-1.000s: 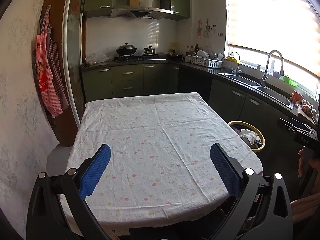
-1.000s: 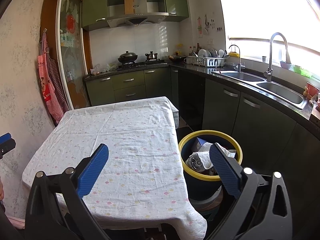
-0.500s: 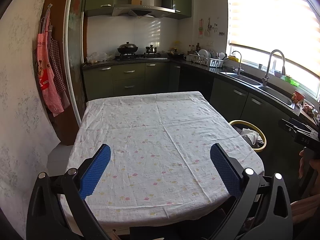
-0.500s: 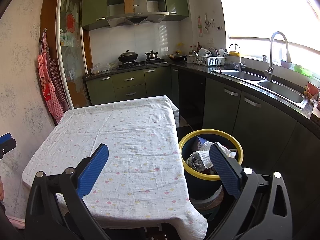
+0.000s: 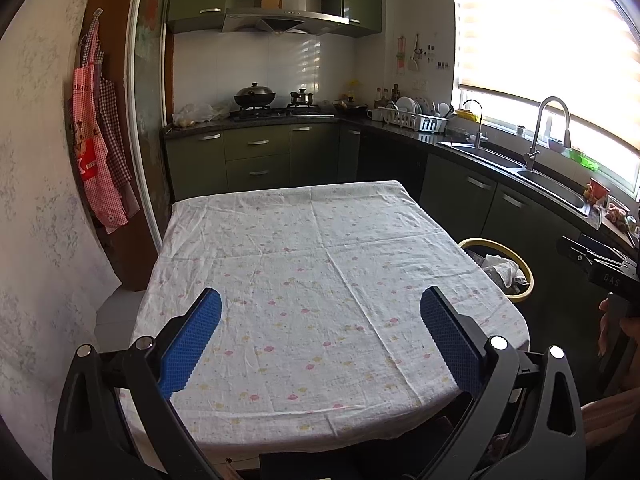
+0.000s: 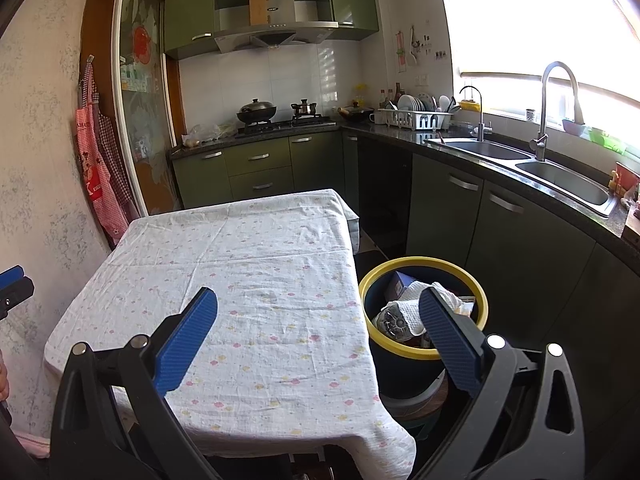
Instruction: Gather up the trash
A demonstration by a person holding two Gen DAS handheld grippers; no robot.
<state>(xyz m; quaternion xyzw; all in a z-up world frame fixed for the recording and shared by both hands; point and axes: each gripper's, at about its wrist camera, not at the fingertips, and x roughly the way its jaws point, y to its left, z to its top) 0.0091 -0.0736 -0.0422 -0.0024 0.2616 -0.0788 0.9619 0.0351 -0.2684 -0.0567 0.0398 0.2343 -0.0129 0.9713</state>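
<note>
A dark bin with a yellow rim stands on the floor right of the table; it also shows in the left wrist view. It holds crumpled white paper, a small box and other trash. The table carries a white floral cloth with nothing on it. My left gripper is open and empty above the table's near edge. My right gripper is open and empty, held above the table's right side, its right finger in front of the bin.
Green kitchen cabinets run along the back and right walls, with a stove, dish rack and sink. Aprons hang on the left wall. A narrow floor gap separates table and right cabinets.
Both grippers stay open. The left wrist view has tilted slightly upward; the right view is nearly unchanged.
</note>
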